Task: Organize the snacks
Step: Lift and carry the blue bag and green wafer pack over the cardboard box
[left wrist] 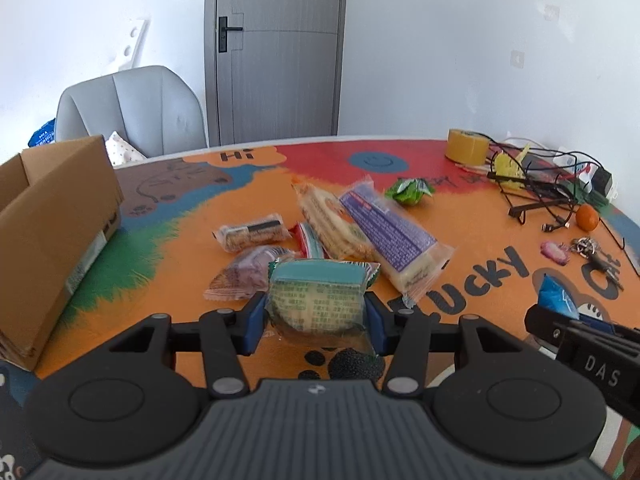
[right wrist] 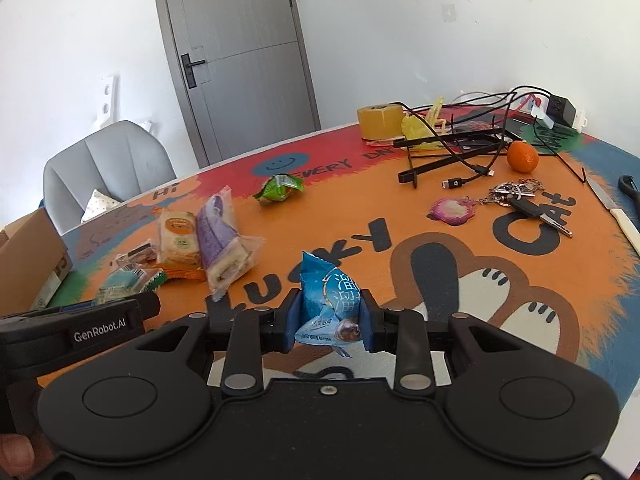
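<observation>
My left gripper (left wrist: pixel 316 316) is shut on a teal and green snack packet (left wrist: pixel 316 300) and holds it just above the table. My right gripper (right wrist: pixel 328 316) is shut on a blue snack packet (right wrist: pixel 328 300), which also shows at the right of the left wrist view (left wrist: pixel 558 296). A pile of snacks lies mid-table: a long purple-wrapped cake (left wrist: pixel 390 232), an orange-wrapped sandwich cracker pack (left wrist: pixel 332 224), a small clear packet (left wrist: pixel 252 234), a purple packet (left wrist: pixel 248 272). A green packet (left wrist: pixel 408 192) lies apart, farther back. An open cardboard box (left wrist: pixel 52 232) stands at the left.
The table (right wrist: pixel 460 220) wears a colourful cartoon cloth. At the right lie a yellow tape roll (right wrist: pixel 380 120), tangled cables and a black stand (right wrist: pixel 452 152), an orange (right wrist: pixel 522 156), keys (right wrist: pixel 520 196), a knife (right wrist: pixel 616 216). A grey chair (left wrist: pixel 132 108) stands behind the table.
</observation>
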